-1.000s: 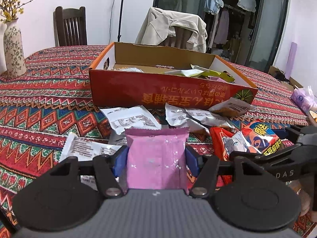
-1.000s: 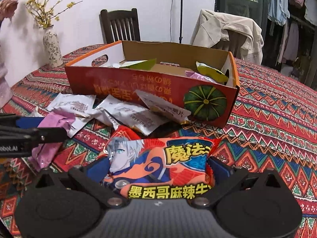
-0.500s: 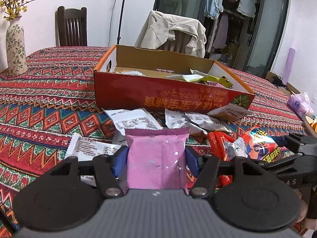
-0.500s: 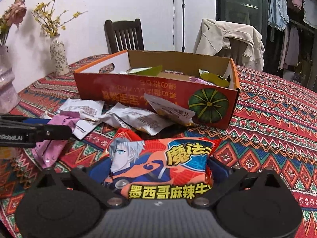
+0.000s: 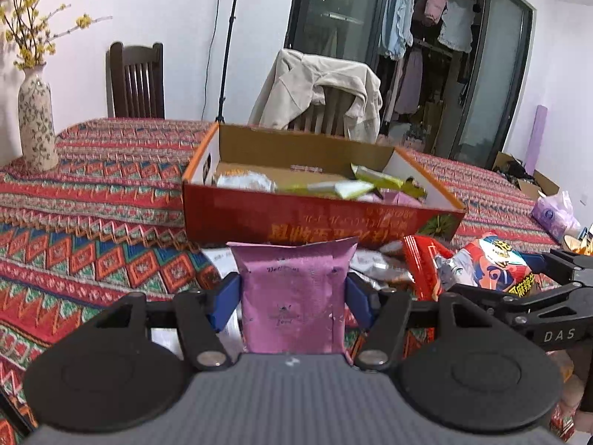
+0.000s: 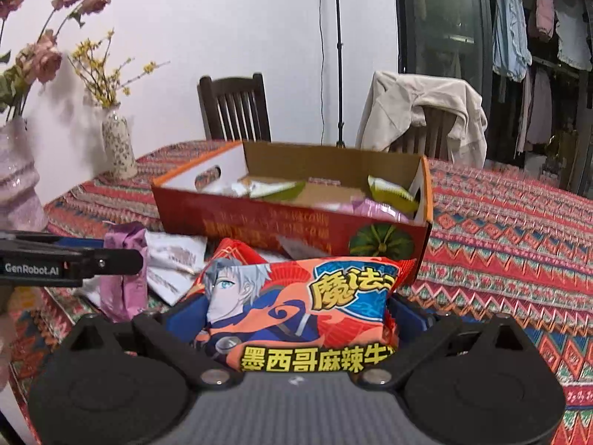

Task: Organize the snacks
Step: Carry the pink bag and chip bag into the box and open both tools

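Both wrist views look forward and slightly down from just above the surface [image 5: 92,200], close behind each tool, sharing the box [image 5: 318,218] [image 6: 281,222] ahead.

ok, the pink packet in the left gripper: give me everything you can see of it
The pink packet is a small pillow-style pouch of glossy, slightly crinkled film, mauve-pink with faint dark print too blurred to read. Its top edge is a flat crimped seal. It stands upright, held off the patterned tablecloth between the blue pads of the left gripper, which press on its two side edges. It is in front of the red cardboard box, apart from it. From the right wrist view it looks puffed and a little creased.
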A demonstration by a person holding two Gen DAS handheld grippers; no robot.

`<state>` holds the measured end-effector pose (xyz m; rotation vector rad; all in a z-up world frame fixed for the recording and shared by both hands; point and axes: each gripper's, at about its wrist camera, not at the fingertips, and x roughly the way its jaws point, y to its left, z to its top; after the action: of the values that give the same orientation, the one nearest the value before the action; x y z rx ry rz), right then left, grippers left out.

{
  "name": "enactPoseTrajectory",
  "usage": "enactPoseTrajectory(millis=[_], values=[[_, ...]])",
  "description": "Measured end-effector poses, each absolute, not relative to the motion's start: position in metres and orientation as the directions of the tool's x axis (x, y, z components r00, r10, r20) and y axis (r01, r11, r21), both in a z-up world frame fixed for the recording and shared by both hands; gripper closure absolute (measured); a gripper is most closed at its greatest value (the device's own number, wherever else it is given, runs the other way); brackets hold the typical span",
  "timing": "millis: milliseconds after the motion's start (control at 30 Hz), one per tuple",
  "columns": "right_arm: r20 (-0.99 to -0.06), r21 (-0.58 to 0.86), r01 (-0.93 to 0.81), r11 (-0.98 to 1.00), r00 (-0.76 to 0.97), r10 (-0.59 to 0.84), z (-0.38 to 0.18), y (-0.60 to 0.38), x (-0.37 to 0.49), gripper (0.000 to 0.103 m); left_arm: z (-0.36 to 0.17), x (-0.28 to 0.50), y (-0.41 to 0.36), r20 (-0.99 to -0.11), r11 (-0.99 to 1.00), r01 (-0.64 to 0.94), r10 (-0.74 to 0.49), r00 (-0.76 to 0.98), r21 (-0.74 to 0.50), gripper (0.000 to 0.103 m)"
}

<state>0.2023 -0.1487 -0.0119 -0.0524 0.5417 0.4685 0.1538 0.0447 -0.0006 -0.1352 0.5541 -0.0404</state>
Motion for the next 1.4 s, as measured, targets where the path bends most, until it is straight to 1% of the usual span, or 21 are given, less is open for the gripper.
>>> enactPoseTrajectory(millis=[200, 433, 600, 700, 933, 1033, 1100, 1200, 1400], values=[[-0.454, 0.080, -0.435, 0.897, 0.785, 0.421, 0.006, -0.150, 0.203, 0.001, 0.016, 0.158, 0.047, -0.477, 0.991, 0.003, -0.066, 0.877, -0.131, 0.041], [-0.407, 0.089, -0.422, 0.902, 0.811, 0.419, 0.027, -0.147, 0.213, 0.001, 0.038, 0.173, 0.052, -0.445, 0.987, 0.013, -0.084, 0.892, -0.160, 0.041], [-0.392, 0.102, -0.408, 0.907, 0.822, 0.413, 0.042, -0.146, 0.229, 0.001, 0.055, 0.194, 0.053, -0.441, 0.984, 0.030, -0.105, 0.891, -0.174, 0.041], [-0.382, 0.082, -0.394, 0.915, 0.836, 0.394, 0.051, -0.142, 0.241, 0.001, 0.065, 0.210, 0.055, -0.449, 0.981, 0.025, -0.111, 0.886, -0.193, 0.041], [-0.396, 0.091, -0.368, 0.925, 0.839, 0.373, 0.062, -0.132, 0.280, 0.001, 0.084, 0.248, 0.059, -0.447, 0.979, 0.003, -0.095, 0.890, -0.203, 0.041], [-0.403, 0.132, -0.354, 0.926, 0.834, 0.376, 0.064, -0.128, 0.300, 0.001, 0.091, 0.265, 0.062, -0.428, 0.978, -0.023, -0.070, 0.901, -0.208, 0.041], [-0.403, 0.133, -0.343, 0.930, 0.838, 0.367, 0.063, -0.124, 0.312, 0.001, 0.094, 0.275, 0.063, -0.411, 0.975, -0.051, -0.043, 0.911, -0.214, 0.041], [-0.406, 0.118, -0.323, 0.939, 0.847, 0.343, 0.060, -0.116, 0.332, 0.001, 0.092, 0.295, 0.067, -0.403, 0.970, -0.089, -0.010, 0.915, -0.226, 0.041], [-0.421, 0.165, -0.299, 0.940, 0.840, 0.342, 0.050, -0.110, 0.373, 0.001, 0.076, 0.336, 0.077, -0.426, 0.960, -0.143, 0.027, 0.904, -0.241, 0.041]])
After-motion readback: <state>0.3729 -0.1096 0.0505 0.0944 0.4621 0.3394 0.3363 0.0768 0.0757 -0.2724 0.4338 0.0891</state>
